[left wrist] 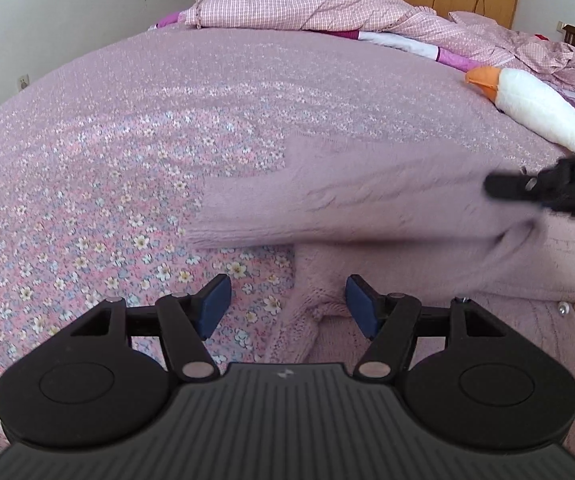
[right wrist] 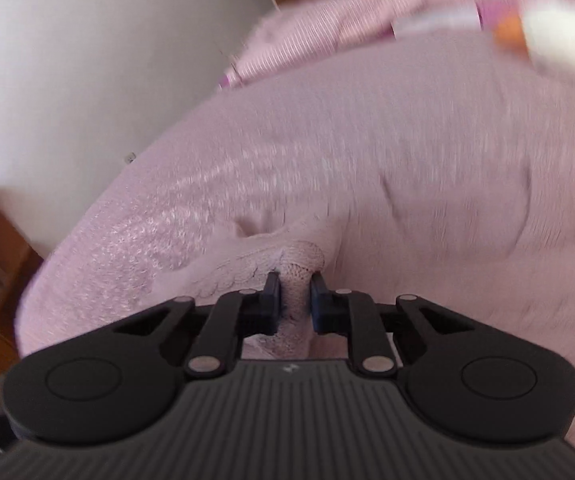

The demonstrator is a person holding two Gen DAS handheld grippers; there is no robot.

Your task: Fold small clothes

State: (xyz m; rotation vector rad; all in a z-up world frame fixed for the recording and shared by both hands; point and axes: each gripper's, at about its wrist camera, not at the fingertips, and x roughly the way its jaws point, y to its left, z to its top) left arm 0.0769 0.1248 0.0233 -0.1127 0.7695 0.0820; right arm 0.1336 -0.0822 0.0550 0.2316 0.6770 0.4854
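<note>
Right gripper (right wrist: 294,300) is pinching a bunched fold of the pale pink cable-knit cardigan (right wrist: 287,264), knit squeezed between its dark blue pads; its wrist view is heavily motion-blurred, so it looks mid-swing. Seen from the left wrist, the right gripper (left wrist: 527,184) comes in from the right edge with a blurred sleeve or flap of the cardigan (left wrist: 367,200) stretched in the air across the garment. Left gripper (left wrist: 287,304) is spread wide, holding nothing, hovering low over the cardigan's near left edge, where it meets the pink floral bedsheet (left wrist: 87,208).

Cardigan lies on the bed at lower right of the left view, small buttons showing on its front. Progress: early, likely the first sleeve fold in hand and not yet laid down. Left to do, by my read: land this flap, the other side, then the final fold-over. White plush goose with orange beak (left wrist: 527,100) lies near the garment's far side, apart from it.
</note>
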